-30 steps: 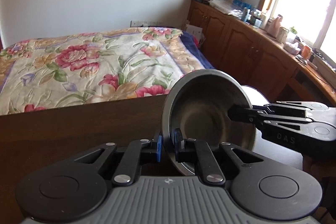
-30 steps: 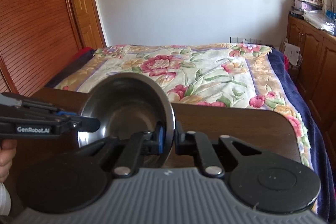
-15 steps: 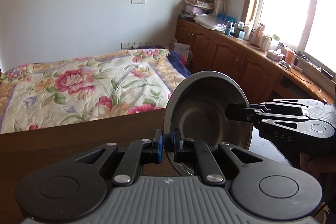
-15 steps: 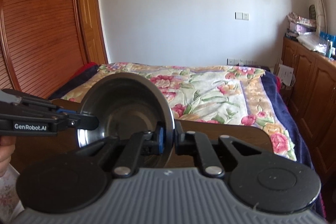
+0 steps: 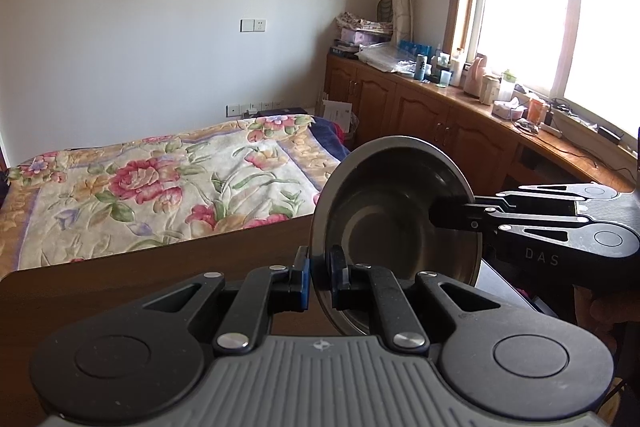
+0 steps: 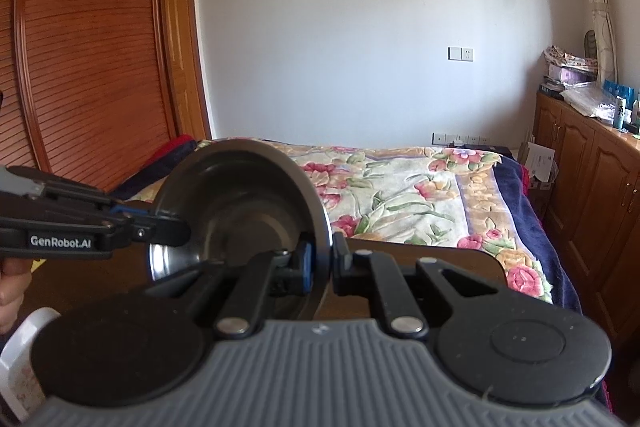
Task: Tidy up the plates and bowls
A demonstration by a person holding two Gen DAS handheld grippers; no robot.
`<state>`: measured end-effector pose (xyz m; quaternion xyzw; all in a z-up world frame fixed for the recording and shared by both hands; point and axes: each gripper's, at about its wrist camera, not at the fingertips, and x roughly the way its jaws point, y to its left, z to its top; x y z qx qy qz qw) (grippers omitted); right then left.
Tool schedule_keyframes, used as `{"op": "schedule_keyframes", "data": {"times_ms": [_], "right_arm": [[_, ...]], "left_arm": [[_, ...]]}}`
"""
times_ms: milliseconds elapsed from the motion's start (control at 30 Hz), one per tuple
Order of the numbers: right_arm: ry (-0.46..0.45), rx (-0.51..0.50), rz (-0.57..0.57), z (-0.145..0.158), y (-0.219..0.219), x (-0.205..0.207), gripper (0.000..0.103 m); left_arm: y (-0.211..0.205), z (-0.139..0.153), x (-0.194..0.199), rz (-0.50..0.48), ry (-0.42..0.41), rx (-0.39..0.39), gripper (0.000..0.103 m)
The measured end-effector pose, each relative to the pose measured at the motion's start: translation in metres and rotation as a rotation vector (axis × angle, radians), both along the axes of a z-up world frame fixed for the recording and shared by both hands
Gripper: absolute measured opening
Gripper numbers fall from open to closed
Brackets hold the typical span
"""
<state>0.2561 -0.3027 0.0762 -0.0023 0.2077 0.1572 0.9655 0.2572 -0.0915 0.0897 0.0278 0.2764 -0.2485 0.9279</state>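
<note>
Bowl: steel bowl (image 5: pixel 394 223), held in the air above the wooden table (image 5: pixel 120 275), tipped on edge with its opening turned toward both cameras
Material: thin polished metal; judged light, stiff and not fragile, but smooth and likely to slip or ring if it strikes the table
Hold points: the flat rim only; the curved wall offers the pads no purchase
Left gripper (image 5: pixel 318 277): jaws closed on the rim at the bowl's near edge, one finger inside, one outside
Right gripper (image 6: pixel 320 261): jaws closed on the rim at the opposite side, seen from the left view entering at the bowl's right edge
Balance: two opposed rim holds; judged stable, yet the bowl could pivot between them if one side loosens first
Table: dark brown top, below the bowl; no contact visible
White dish (image 6: pixel 24 351): partly visible at the lower left of the right view, beside a hand (image 6: pixel 12 291)
Background: bed with a floral cover (image 5: pixel 140 183) beyond the table, well apart
</note>
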Motion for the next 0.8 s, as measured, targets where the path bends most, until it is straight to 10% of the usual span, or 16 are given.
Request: {"op": "schedule_keyframes", "data": {"times_ms": [800], "right_arm": [[0.033,-0.034,0.024,-0.025,0.016,-0.072,0.012]], "left_arm": [[0.021,-0.039,-0.090,-0.034,0.019,-0.005,0.011]]}}
